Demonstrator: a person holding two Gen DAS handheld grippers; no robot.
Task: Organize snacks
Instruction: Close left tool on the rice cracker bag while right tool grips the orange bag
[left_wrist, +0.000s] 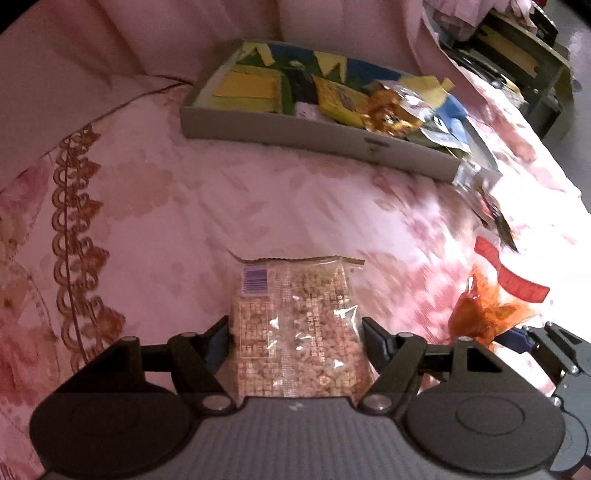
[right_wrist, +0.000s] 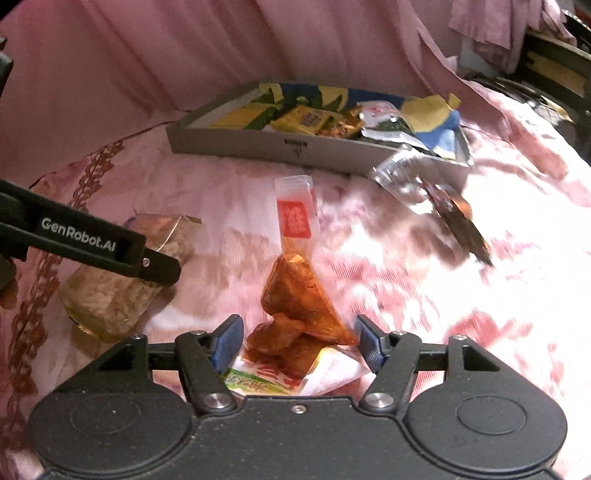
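Note:
My left gripper is shut on a clear pack of puffed grain snack, which stands upright between the pads above the pink bedspread. The right wrist view shows that same pack at the left, under one finger of the left gripper. An orange spicy snack pack with a red label sits in my right gripper, which is shut on it. That orange pack also shows at the lower right of the left wrist view. Behind both lies a shallow grey cardboard tray holding several snack packs.
A loose clear-and-dark wrapper pack lies by the tray's right corner. The pink floral bedspread covers the surface, with pink fabric rising behind the tray. A dark shelf stands at the far right.

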